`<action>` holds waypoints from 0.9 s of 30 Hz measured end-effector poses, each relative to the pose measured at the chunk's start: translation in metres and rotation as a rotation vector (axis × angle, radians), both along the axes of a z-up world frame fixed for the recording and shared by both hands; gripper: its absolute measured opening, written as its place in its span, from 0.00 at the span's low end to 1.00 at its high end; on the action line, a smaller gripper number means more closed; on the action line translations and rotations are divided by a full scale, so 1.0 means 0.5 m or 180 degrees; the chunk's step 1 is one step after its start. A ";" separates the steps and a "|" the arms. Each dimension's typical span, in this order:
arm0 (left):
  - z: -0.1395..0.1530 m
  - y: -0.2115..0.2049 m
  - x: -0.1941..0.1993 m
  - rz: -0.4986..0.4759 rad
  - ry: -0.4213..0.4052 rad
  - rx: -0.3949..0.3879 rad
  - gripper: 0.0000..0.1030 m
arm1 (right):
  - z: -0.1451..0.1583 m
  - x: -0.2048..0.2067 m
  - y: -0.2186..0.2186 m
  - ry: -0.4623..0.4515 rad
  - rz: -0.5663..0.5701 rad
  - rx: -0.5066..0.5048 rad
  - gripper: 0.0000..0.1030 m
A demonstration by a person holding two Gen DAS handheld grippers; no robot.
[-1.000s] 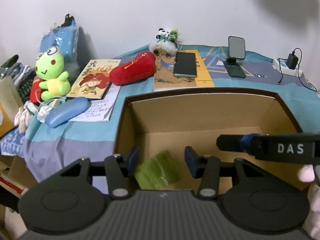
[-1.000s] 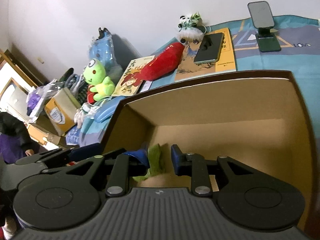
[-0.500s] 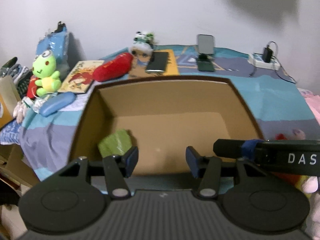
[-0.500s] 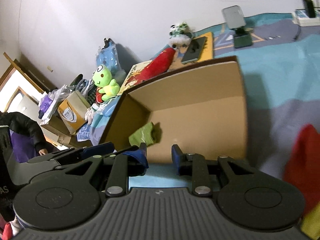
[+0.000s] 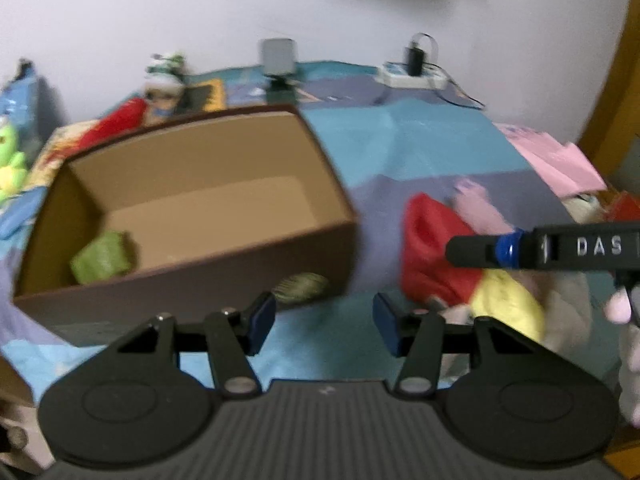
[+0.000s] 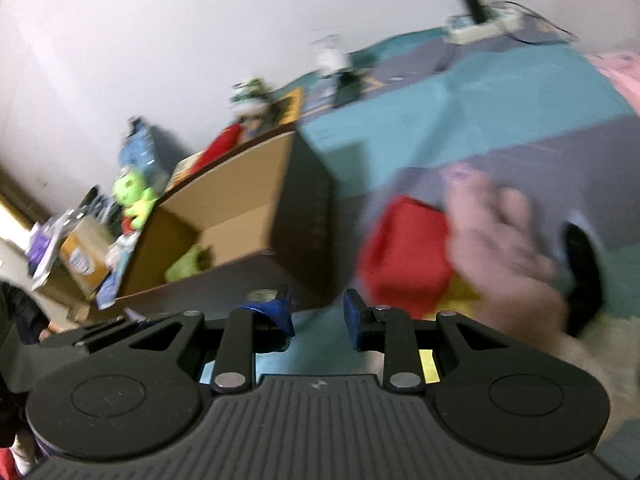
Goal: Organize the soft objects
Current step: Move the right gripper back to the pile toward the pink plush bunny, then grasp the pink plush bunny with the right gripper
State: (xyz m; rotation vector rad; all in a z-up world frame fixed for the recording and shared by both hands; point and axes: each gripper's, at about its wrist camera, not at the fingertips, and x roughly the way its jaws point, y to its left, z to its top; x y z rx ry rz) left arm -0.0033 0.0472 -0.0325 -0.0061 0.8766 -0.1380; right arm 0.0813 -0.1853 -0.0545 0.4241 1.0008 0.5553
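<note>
An open brown cardboard box (image 5: 188, 272) stands on the bed and holds a green soft piece (image 5: 102, 258) in its near left corner; the box (image 6: 296, 216) and the green piece (image 6: 186, 266) also show in the right wrist view. A pile of soft toys lies right of the box: a red one (image 5: 428, 236), a pink one (image 5: 480, 208) and a yellow one (image 5: 508, 300). The pile is blurred in the right wrist view, with the red toy (image 6: 404, 256) showing. My left gripper (image 5: 324, 320) is open and empty in front of the box. My right gripper (image 6: 318, 314) is open and empty, close to the pile.
A green frog plush (image 5: 10, 160), a red cushion (image 5: 116, 124), a panda doll (image 5: 164, 76), a phone stand (image 5: 278, 60) and a power strip (image 5: 414, 76) lie along the wall. Pink cloth (image 5: 556, 160) lies at the right. A small olive object (image 5: 300, 286) sits by the box's near wall.
Both grippers have drawn back out of the box and swung right toward the toy pile. The green piece stays in the box. Both stay open.
</note>
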 end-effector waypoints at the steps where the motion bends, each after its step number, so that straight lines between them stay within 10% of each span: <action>1: -0.005 -0.011 0.000 -0.0049 0.0026 -0.0052 0.53 | -0.007 -0.001 -0.020 0.0031 -0.0067 -0.0020 0.10; 27: -0.056 -0.278 0.118 -0.1388 0.0204 -0.0609 0.55 | -0.084 0.009 -0.234 0.0397 -0.1009 -0.0091 0.14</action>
